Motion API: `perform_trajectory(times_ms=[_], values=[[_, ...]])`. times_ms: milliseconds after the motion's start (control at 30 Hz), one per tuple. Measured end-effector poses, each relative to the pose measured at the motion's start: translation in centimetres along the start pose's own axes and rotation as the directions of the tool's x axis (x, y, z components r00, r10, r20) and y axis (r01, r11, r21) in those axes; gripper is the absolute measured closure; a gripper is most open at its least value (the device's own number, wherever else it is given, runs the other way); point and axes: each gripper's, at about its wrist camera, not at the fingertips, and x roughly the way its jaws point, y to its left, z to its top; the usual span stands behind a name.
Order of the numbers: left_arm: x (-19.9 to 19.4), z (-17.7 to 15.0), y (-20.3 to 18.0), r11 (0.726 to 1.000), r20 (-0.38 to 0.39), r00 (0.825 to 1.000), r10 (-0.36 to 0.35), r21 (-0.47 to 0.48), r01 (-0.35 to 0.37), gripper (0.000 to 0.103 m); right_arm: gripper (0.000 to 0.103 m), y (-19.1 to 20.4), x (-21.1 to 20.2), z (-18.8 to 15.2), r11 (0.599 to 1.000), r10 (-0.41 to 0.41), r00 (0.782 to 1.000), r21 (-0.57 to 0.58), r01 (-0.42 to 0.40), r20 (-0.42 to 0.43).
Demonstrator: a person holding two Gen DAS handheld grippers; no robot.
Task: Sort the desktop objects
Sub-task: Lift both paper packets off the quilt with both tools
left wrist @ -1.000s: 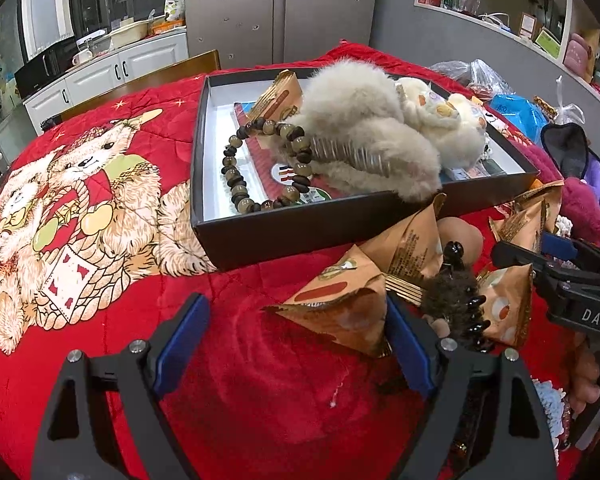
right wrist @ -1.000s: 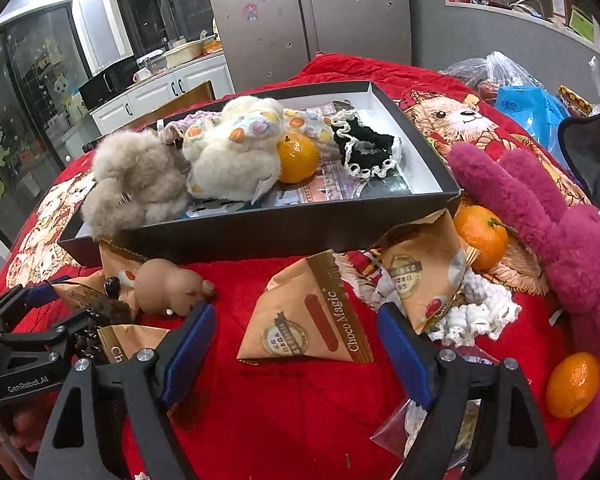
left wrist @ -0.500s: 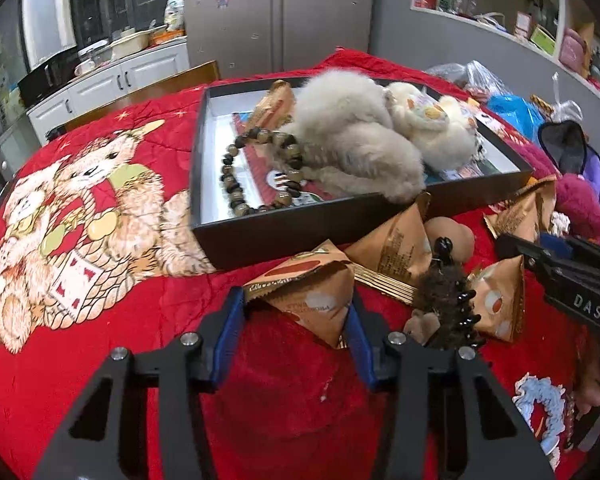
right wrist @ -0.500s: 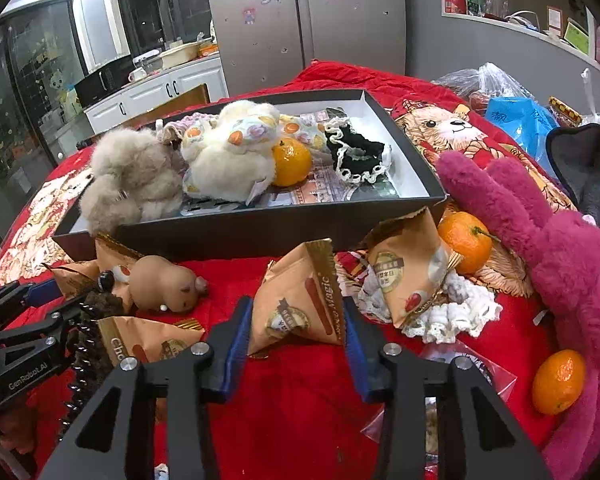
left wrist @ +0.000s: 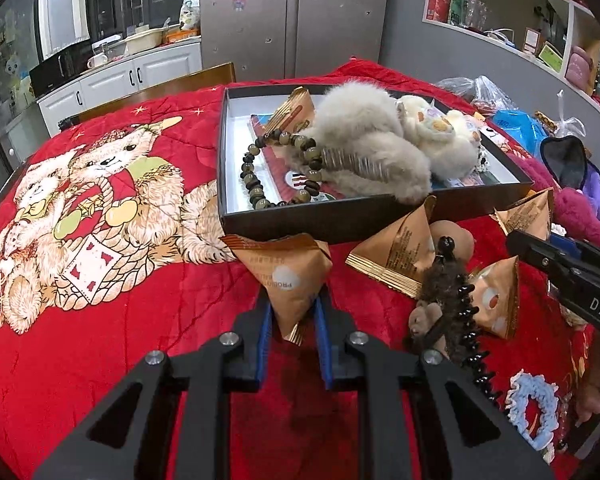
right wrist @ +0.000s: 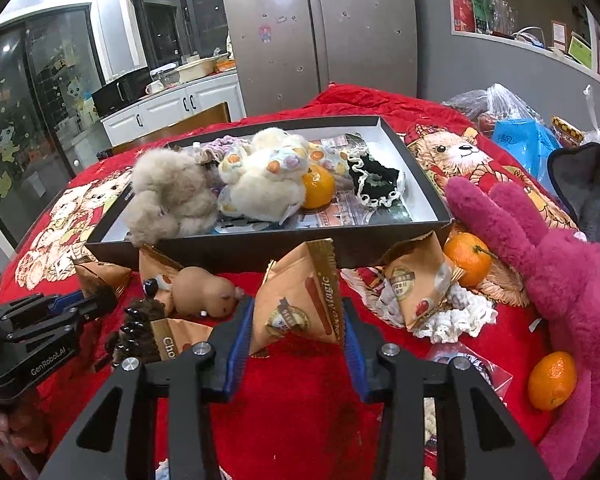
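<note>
Both claws closed on two packets (left wrist: 288, 280) (right wrist: 300, 304).

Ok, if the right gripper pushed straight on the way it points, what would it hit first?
Probably the near wall of the black box, straight beyond the snack packet in the right gripper; depth is unclear.

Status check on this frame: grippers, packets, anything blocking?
Left gripper shut on snack packet. Right gripper shut on Choco Magic packet. Box close ahead.

Open red blanket (left wrist: 112, 344) across the lower left of the left wrist view. Blocked ahead by the black box (left wrist: 340, 220) wall; crowded at right with snack packets (left wrist: 400, 248), hair claw (left wrist: 452, 304) and pink plush (right wrist: 556, 280).
</note>
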Motion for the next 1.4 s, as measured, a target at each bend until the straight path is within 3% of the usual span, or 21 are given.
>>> perform_trajectory(times_ms=[767, 1000, 1167, 1400], values=[[-1.7, 0.4, -0.2, 1.000, 0.040, 0.999, 0.000, -0.010, 0.001, 0.083, 0.061, 0.9, -0.6, 0.0, 0.999, 0.015, 1.000, -0.034, -0.014, 0.027], [-3.8, 1.2, -0.8, 1.000, 0.091, 0.996, -0.004, -0.011, 0.005, 0.083, 0.061, 2.0, -2.2, 0.3, 0.995, 0.066, 0.994, -0.076, -0.059, 0.090], [-5.2, 2.8, -0.3, 0.998, 0.109, 0.994, -0.026, -0.053, 0.032, 0.083, 0.061, 1.8, -3.8, 1.3, 0.995, 0.095, 0.985, -0.045, -0.089, 0.144], [-6.2, 7.3, -0.5, 0.999, 0.129, 0.992, 0.018, -0.036, -0.014, 0.083, 0.061, 1.3, -4.5, 4.4, 0.994, 0.112, 0.982, -0.013, -0.111, 0.155]])
